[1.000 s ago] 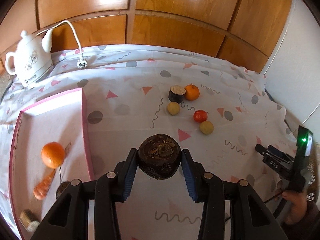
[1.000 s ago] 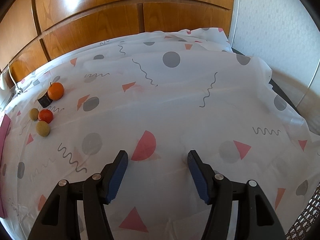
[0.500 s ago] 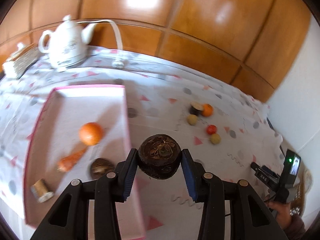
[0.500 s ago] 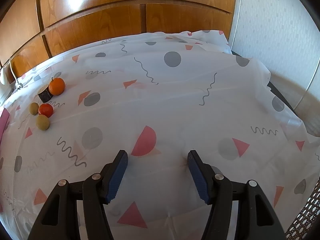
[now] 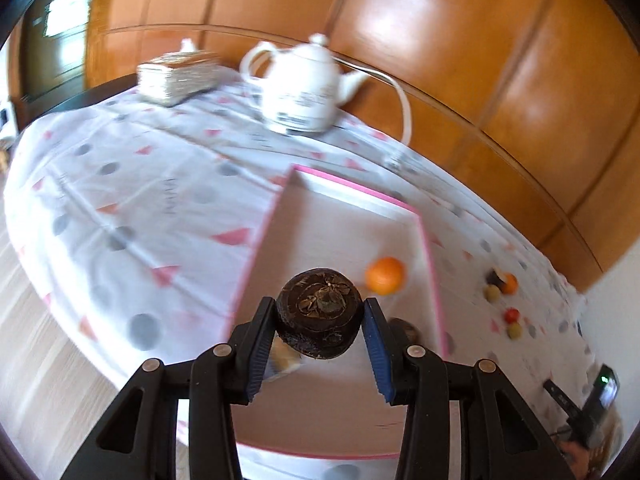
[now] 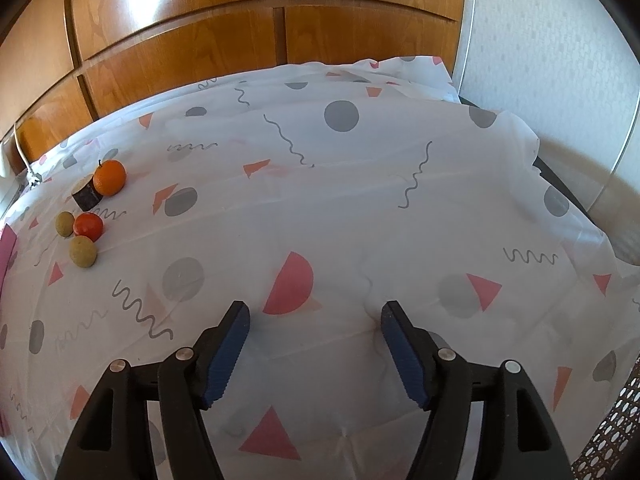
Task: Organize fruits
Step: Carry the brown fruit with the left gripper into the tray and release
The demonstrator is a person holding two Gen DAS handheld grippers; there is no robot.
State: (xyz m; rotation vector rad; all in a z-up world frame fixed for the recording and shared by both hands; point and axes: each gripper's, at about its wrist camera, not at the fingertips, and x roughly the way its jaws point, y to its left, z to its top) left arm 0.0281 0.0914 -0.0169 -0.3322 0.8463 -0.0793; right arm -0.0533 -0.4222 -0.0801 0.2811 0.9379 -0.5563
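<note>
In the left wrist view, a dark brown round fruit [image 5: 320, 317] is being pinched between the blue pads of the left gripper [image 5: 320, 344], which is being held above the pink-rimmed tray [image 5: 431, 264]. Inside the tray an orange [image 5: 385, 275] is lying near the right rim, another dark fruit [image 5: 405, 330] is partly being hidden behind the right finger, and a pale object is peeking out under the left finger, too blurred to be named. Beyond the tray a white teapot [image 5: 298, 90] and a woven box [image 5: 178, 78] are being seen on the patterned tablecloth [image 5: 120, 184], with a white cord [image 5: 402, 112] trailing from the teapot. To the right of the tray, small fruits are lying in a loose cluster on the cloth, and the other gripper is being glimpsed at the lower right edge. In the right wrist view, the right gripper [image 6: 315, 342] is being held over bare cloth with its jaws spread and just having been opened further; nothing is being held between them. Far to the left an orange fruit [image 6: 109, 177] is touching a dark cut piece [image 6: 86, 197], and just below them a red fruit [image 6: 88, 226] is being flanked by two yellowish fruits [image 6: 83, 252].
</note>
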